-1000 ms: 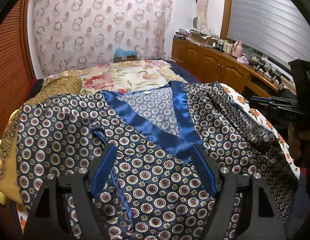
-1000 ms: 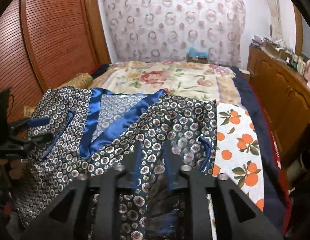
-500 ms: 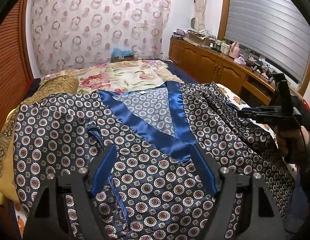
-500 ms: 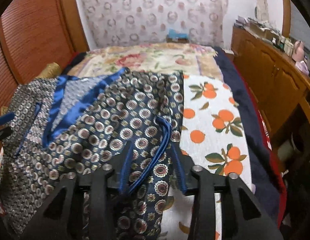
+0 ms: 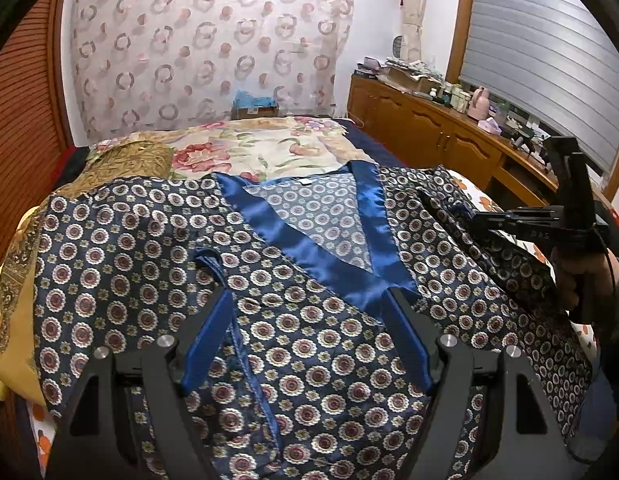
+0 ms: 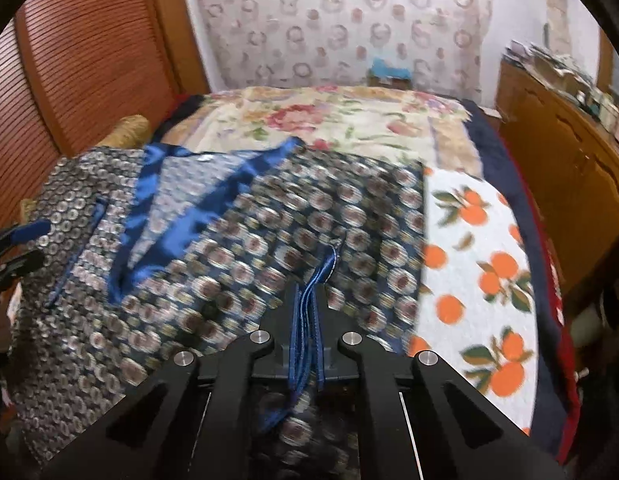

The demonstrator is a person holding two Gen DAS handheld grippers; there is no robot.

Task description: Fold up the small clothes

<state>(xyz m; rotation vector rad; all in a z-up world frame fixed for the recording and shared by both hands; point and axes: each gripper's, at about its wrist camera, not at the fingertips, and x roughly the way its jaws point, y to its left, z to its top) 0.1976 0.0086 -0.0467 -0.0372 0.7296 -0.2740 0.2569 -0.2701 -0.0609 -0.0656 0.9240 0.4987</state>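
Right gripper (image 6: 307,312) clamped tight on the satin robe (image 5: 309,320) at its blue-piped edge (slippery, floppy stuff); left gripper (image 5: 309,320) hovers wide open, empty.

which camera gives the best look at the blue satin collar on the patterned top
The left wrist view. The blue satin collar sits sharp and centred there, its whole V visible above the open left gripper. The right wrist view shows it off to the left, motion-blurred and slanted, while the right gripper pinches the garment's blue-piped edge.

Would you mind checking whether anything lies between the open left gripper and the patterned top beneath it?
Nothing visible does: the left gripper hangs open directly over the patterned top, with only bare fabric between its fingers.
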